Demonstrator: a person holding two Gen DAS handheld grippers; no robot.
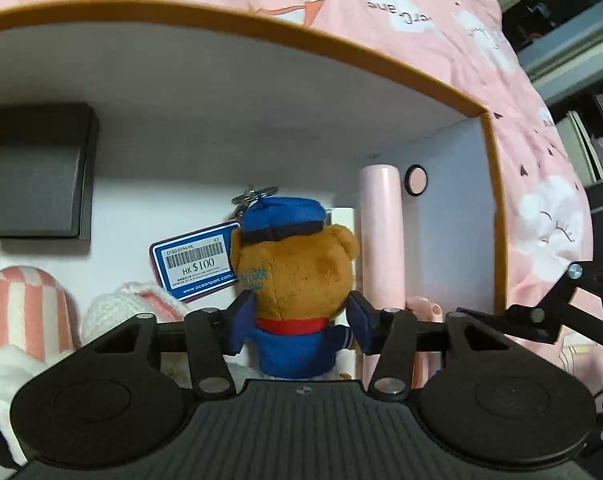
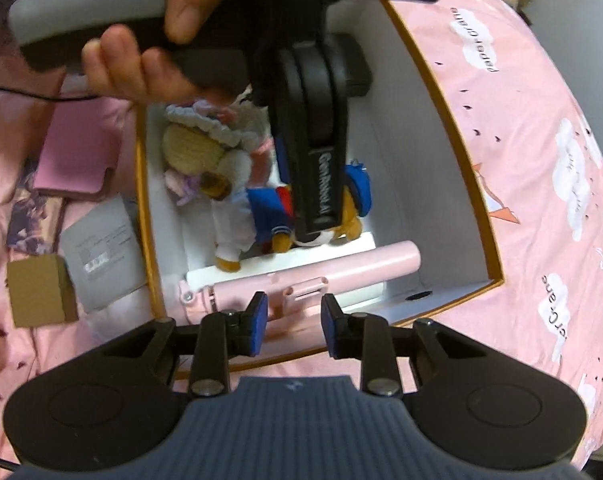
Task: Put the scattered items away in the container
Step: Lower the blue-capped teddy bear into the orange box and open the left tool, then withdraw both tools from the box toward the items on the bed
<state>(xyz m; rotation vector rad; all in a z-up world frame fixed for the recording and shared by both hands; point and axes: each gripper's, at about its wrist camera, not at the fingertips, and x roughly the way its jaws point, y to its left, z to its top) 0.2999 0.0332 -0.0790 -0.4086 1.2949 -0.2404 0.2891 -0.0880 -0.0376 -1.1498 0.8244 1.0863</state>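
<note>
**Bear keyring between the left jaws, inside the box**

The left gripper [image 1: 301, 312] reaches down into the white box [image 1: 229, 92], its jaws standing on either side of a small teddy bear [image 1: 301, 280] in a blue cap and jacket; whether the pads press the plush cannot be told. The bear's price tag [image 1: 195, 266] hangs beside it. A pink tube [image 1: 381, 236] lies just beside the bear, a black case [image 1: 37, 172] rests farther back, and other plush toys [image 1: 29, 308] sit near.

The right gripper [image 2: 293, 320] hovers over the box's near rim, jaws slightly apart and holding nothing. Outside the box, on the pink bedspread [image 2: 541, 184], lie a grey packet [image 2: 101, 256] and a small cardboard box [image 2: 41, 292].
</note>
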